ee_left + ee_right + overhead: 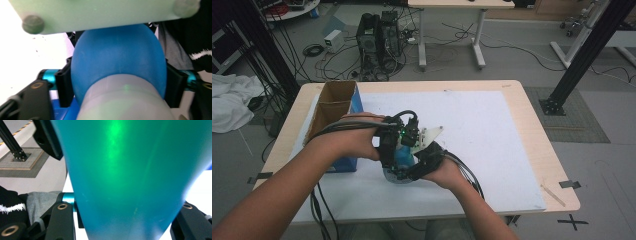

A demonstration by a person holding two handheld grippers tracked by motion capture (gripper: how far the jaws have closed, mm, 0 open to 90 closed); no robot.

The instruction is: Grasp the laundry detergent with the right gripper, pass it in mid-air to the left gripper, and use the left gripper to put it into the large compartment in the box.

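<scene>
Hands meet above the near desk (512, 150), where the right hand-held gripper (409, 172) clamps a blue bottle (403, 156) from below and the left hand-held gripper (394, 150) grips its rounded blue part from the left.

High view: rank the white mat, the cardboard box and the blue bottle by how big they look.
1. white mat
2. cardboard box
3. blue bottle, though the grippers hide much of it, so its full size is unsure.

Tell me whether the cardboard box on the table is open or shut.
Open. In the high view the cardboard box stands with its top uncovered, so its brown inner walls show. What it holds cannot be told.
</scene>
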